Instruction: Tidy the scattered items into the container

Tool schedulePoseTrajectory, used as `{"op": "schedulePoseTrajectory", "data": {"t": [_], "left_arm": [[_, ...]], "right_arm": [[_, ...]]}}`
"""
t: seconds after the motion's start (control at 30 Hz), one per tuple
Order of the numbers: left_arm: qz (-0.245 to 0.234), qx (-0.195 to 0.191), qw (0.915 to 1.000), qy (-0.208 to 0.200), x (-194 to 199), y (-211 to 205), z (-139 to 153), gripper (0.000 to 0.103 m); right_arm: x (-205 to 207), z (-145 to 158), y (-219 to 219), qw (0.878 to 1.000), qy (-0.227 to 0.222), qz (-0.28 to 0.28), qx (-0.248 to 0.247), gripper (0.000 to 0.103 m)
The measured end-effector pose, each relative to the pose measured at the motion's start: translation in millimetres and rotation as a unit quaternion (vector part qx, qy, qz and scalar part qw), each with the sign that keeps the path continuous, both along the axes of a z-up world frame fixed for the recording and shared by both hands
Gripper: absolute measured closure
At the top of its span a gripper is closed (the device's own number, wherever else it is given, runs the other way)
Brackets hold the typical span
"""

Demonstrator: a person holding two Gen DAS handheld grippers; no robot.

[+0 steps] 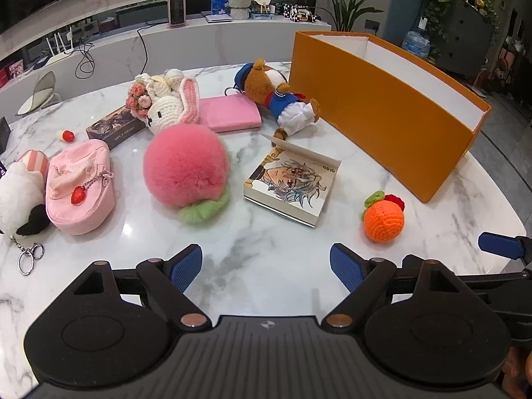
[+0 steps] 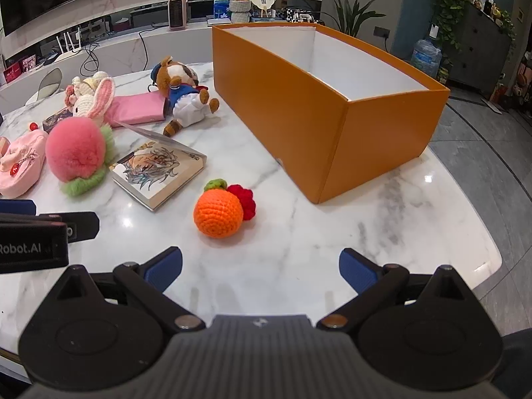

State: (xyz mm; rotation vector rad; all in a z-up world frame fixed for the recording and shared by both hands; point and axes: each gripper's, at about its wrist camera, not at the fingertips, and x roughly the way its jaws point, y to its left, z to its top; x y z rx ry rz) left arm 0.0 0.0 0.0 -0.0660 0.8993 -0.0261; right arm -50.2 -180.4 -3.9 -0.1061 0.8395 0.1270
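Both tongs empty, jaws wide, tilted down over bare marble at the near edge of the table (image 2: 382, 206).

Left gripper (image 1: 266, 267): blue pads spread, nothing between them. Straight ahead lies the fluffy pink peach (image 1: 186, 169), to its right the small book (image 1: 292, 183) with a drawn face on the cover, flap lifted. Further left, the pink pouch (image 1: 81, 188) and a panda plush (image 1: 20, 199) with a key ring.

Right gripper (image 2: 261, 271): pads spread, nothing held. The crochet orange (image 2: 218, 212) sits just ahead and slightly left of its centre line, a red knitted bit touching its right side. It is round, so no long axis to line up with.

Far side: crochet bunny (image 1: 166, 106), pink case (image 1: 229, 113), dark card box (image 1: 114, 129), sailor bear (image 1: 282, 96) lying on its back, small red piece (image 1: 68, 135) far left.

Container: orange box (image 2: 282, 113), open-topped, white inside, apparently empty; right half of the table, long axis running from near-right to far-left. Nothing tidied yet.

Judgement: the right gripper is nearer both the orange and the box; orange lies between tongs and box's near corner, so a short forward reach, then a carry right and far.
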Motion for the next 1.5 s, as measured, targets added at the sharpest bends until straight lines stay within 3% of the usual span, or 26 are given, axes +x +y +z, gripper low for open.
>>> {"op": "schedulePoseTrajectory", "data": {"t": [1.5], "left_arm": [[-0.001, 0.006, 1.0, -0.002, 0.3, -1.2, 0.3, 0.003]], "right_arm": [[0.1, -0.8, -1.4, 1.0, -0.001, -0.001, 0.005, 0.002]]}}
